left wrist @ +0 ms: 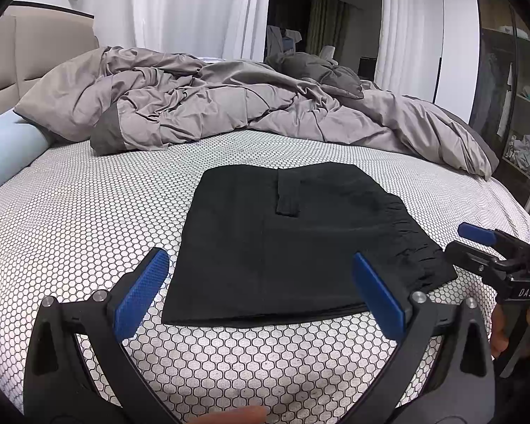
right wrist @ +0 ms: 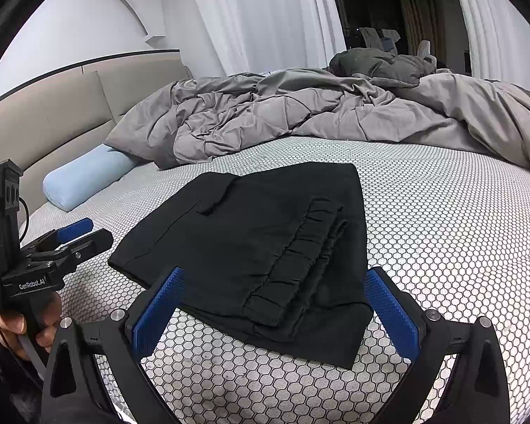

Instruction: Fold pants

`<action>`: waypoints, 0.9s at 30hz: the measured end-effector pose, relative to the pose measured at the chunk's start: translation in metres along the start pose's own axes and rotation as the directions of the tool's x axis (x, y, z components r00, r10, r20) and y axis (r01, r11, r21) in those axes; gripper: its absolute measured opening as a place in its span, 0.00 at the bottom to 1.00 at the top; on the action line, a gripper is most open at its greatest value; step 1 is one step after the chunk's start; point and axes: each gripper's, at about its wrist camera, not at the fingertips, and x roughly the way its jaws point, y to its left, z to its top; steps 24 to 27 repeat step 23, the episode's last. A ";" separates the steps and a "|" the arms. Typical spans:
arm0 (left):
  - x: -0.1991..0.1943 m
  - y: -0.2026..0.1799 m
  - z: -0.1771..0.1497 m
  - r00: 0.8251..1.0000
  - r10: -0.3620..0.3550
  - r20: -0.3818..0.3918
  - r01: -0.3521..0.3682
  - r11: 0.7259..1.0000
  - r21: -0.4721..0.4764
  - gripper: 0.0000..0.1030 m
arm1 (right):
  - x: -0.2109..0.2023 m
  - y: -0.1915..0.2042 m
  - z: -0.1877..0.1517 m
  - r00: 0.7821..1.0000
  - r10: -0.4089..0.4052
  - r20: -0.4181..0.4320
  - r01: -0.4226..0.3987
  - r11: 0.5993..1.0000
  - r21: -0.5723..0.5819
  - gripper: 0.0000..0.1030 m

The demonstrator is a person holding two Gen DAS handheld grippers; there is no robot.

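The pants (right wrist: pixel 251 243) are seen folded compactly on the bed (right wrist: pixel 441 233). Both grippers, left (left wrist: pixel 259 293) and right (right wrist: pixel 275 309), are held empty, jaws apart; loose edges should be squared gently.

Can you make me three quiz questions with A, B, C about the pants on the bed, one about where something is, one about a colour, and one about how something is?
1. Where do the pants lie?
A. on the honeycomb-patterned mattress
B. on top of the grey duvet
C. on the floor

2. What colour is the bolster pillow by the headboard?
A. red
B. light blue
C. black

3. How is the right gripper?
A. shut on the pants
B. open, holding nothing
C. shut on the pillow

Answers: 1 A, patterned cover shows all around them. 2 B, it is pale blue. 3 B, its blue pads stand wide apart; the left gripper is open too.
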 end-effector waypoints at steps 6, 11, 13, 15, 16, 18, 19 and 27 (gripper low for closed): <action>0.002 0.009 0.004 1.000 0.002 0.000 -0.002 1.000 0.002 0.99 | -0.001 -0.003 0.000 1.000 -0.002 0.007 0.002 1.000 -0.007 1.00; 0.006 0.021 0.006 1.000 0.003 -0.005 -0.003 1.000 0.014 0.99 | -0.003 -0.004 0.001 1.000 -0.001 0.011 0.001 1.000 -0.007 1.00; 0.008 0.026 0.007 1.000 0.004 -0.008 -0.004 1.000 0.020 0.99 | -0.003 -0.004 0.001 1.000 0.000 0.012 0.000 1.000 -0.008 1.00; 0.010 0.030 0.009 1.000 -0.001 -0.010 0.001 1.000 0.022 0.99 | -0.003 -0.003 0.001 1.000 -0.002 0.009 0.003 1.000 -0.009 1.00; 0.011 0.032 0.009 1.000 -0.005 -0.010 0.005 1.000 0.023 0.99 | -0.003 -0.003 0.000 1.000 -0.005 0.007 0.005 1.000 -0.011 1.00; 0.012 0.036 0.010 1.000 -0.006 -0.009 0.007 1.000 0.026 0.99 | -0.003 -0.002 0.001 1.000 -0.005 0.005 0.005 1.000 -0.015 1.00; 0.013 0.036 0.011 1.000 -0.006 -0.009 0.007 1.000 0.026 0.99 | -0.003 -0.001 0.001 1.000 -0.005 0.005 0.005 1.000 -0.017 1.00; 0.014 0.041 0.012 1.000 -0.009 -0.007 0.009 1.000 0.025 0.99 | -0.002 -0.001 0.002 1.000 -0.007 0.002 0.007 1.000 -0.023 1.00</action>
